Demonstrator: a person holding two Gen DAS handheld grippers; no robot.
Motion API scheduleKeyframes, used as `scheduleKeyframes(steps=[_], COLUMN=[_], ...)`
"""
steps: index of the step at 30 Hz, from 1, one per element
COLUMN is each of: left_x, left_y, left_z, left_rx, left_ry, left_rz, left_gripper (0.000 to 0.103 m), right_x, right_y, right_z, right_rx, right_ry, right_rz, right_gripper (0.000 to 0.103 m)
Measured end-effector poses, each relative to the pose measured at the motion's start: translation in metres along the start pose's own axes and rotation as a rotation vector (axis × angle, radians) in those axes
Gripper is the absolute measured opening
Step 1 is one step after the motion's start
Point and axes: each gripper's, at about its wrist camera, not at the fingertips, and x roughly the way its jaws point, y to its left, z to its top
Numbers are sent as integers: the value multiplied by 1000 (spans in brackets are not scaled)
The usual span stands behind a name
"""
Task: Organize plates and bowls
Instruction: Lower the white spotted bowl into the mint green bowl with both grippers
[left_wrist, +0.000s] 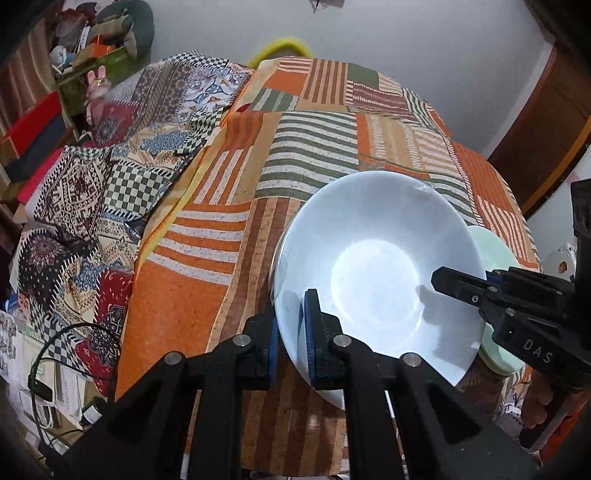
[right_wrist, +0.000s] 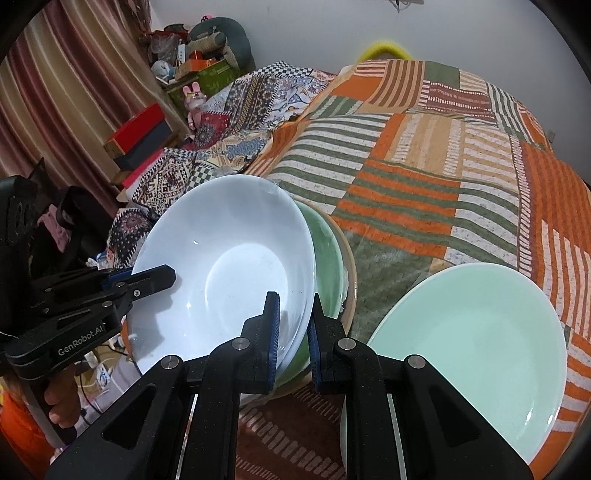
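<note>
- Black left gripper pinches the near rim of the white bowl, jaws clamped tight.
- Right gripper clamps the opposite rim, above the green bowl.
- Uneven lowering could chip both nested bowls.

A pale plain wall is seen at twelve o'clock. Striped reddish-brown curtains hang at ten o'clock, beside cluttered shelving; a dark wooden door stands at two o'clock.
</note>
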Motion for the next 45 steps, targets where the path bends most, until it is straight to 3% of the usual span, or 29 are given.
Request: scheduleKeyframes(steps=[6,16,25,33,38,40,41,45], left_x=[8,13,10,-11,-27,-30,-31,-29], left_y=[5,3,4,12,13,14,15,18], left_z=[-2,-4,-5,-5,-4,-4,-4,-4], left_rx=[-13,30,48,13,3,1,0,-12], left_ry=[8,-7,-10,-60,-105,-114,-116,-113], left_rz=[-16,30,38,13,1,-1,-1,-6], left_gripper=[10,12,13,24,42,43,44,45], right_x=[3,7,8,2,0,-2,-5,-24], right_y=[-3,14,14,11,8,4,3,0], right_z=[0,4,8,11,9,9,9,11], right_rx=[22,-100,-124,-112,-115,-105,-104,-135], right_ry=[5,19,42,33,30,27,18,-66], right_rz=[6,-93,-100,-80,-63,-51,-61,-120], right_gripper=[13,18,19,22,21,22,23,49])
